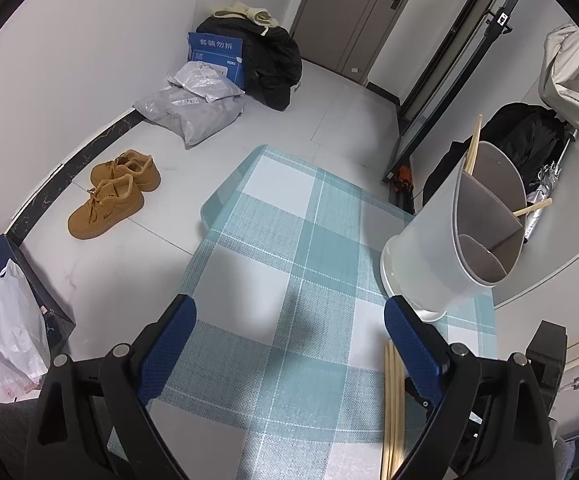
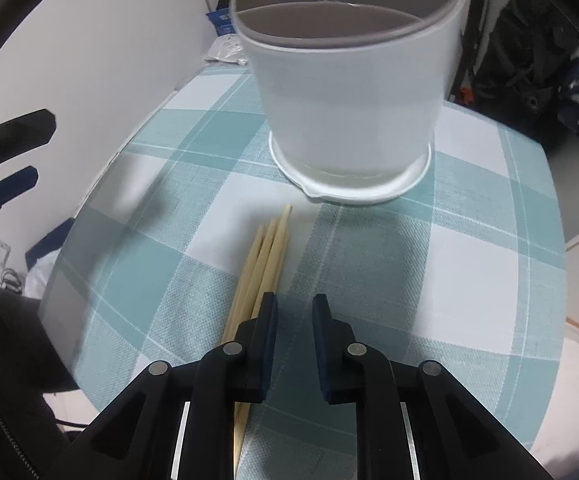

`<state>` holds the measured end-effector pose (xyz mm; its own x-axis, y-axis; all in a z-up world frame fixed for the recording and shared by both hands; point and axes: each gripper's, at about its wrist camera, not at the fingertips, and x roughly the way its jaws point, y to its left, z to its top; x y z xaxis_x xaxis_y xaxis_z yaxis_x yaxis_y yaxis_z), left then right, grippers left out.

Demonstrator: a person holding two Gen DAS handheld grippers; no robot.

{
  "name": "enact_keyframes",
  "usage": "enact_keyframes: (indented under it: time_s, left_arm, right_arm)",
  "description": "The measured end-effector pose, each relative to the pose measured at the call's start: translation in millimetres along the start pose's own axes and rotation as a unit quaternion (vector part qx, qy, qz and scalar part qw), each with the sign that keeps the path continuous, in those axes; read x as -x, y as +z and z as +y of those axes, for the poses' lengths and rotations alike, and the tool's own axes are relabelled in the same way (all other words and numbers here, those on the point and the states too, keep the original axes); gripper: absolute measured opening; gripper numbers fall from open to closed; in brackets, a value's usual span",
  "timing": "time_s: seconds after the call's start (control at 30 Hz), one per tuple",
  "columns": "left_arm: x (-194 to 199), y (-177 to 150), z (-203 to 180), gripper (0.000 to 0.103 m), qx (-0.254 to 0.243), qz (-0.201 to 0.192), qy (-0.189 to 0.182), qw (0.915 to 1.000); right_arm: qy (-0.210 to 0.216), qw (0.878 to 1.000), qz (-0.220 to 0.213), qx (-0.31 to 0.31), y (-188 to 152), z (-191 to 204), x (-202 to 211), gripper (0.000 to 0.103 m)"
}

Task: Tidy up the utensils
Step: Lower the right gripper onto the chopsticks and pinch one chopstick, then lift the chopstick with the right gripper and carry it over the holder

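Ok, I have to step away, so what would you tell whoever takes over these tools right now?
The left tool is wide open and empty, over the table.
The right tool has its jaws nearly together with nothing between them. The loose chopsticks lie just to its left and pass under its left finger.
The holder stands upright on the table, beyond the loose chopsticks.
Done: two stowed chopsticks stand in the holder.
Left: grip the loose chopsticks and put them in the holder.
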<state>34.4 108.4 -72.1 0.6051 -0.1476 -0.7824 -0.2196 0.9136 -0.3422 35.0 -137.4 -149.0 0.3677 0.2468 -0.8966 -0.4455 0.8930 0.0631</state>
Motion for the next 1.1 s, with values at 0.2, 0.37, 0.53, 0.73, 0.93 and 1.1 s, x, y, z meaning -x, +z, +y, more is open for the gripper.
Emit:
enact_keyframes:
  time_s: [0.2, 0.37, 0.53, 0.73, 0.93, 1.1]
  left_arm:
    - [-1.1, 0.9, 4.1, 0.092, 0.010, 0.004, 0.001, 0.9999]
    - [-1.5, 1.7, 6.1, 0.092, 0.016, 0.005, 0.001, 0.9999]
    - [-3.6, 0.2, 5.4, 0.092, 0.014, 0.008, 0.003, 0.9999]
    - [-3.9, 0.7, 5.3, 0.092, 0.015, 0.011, 0.001, 0.9998]
    - [-4.2, -0.8, 3.2, 0.092, 0.014, 0.016, 0.002, 0.9998]
    - [-5.7, -1.5, 0.5, 0.092, 0.010, 0.018, 0.003, 0.9998]
  right_arm:
    - [0.012, 1.000, -0.002, 0.012, 7.8, 4.2, 0.2, 0.018]
    - [0.015, 0.999, 0.009, 0.028, 5.0, 14.7, -5.2, 0.018]
    - [0.006, 0.999, 0.007, 0.031, 4.5, 15.7, -4.3, 0.018]
    - [0.016, 1.000, 0.014, 0.023, 0.5, 5.2, -1.1, 0.006]
    - [0.018, 1.000, 0.022, -0.005, -4.0, -16.9, 0.4, 0.004]
    - [0.011, 1.000, 0.027, -0.005, -12.0, -25.3, 8.4, 0.004]
